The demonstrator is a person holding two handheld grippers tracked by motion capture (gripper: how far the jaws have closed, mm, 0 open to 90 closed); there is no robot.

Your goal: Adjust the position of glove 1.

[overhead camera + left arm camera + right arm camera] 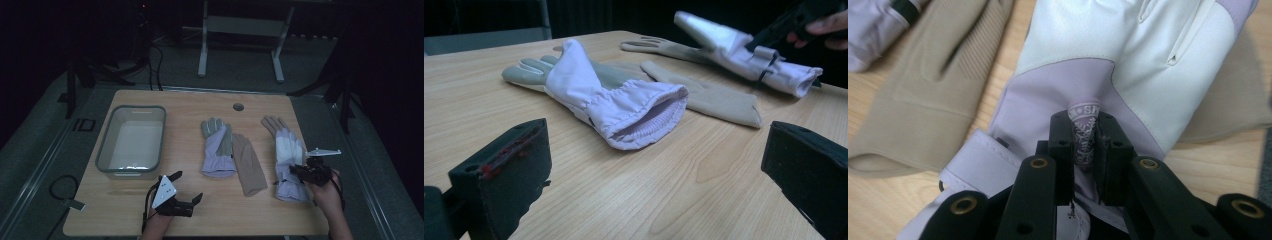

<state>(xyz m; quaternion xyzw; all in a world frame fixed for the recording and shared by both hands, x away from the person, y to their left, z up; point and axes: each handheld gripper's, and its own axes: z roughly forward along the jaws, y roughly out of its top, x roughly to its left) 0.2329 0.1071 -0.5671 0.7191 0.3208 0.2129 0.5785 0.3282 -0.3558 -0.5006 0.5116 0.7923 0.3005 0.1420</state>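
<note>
Three gloves lie on the wooden table [190, 210]. A lavender and grey glove [218, 150] [614, 100] is in the middle, and a beige glove [249, 167] [719, 100] [933, 85] lies beside it. A white and lavender glove [289, 150] [744, 55] [1128, 60] is at the right. My right gripper [296, 172] [1084, 130] is shut on a pinched fold of that glove's lavender cuff fabric. My left gripper [189, 186] [656, 170] rests near the table's front edge, open with nothing between its fingers, facing the middle glove's cuff opening.
A translucent grey bin [104, 147] stands at the table's left with nothing visible inside. A round hole [238, 107] sits near the far edge. Beyond the table stand a metal frame [240, 45] and cables on the dark floor.
</note>
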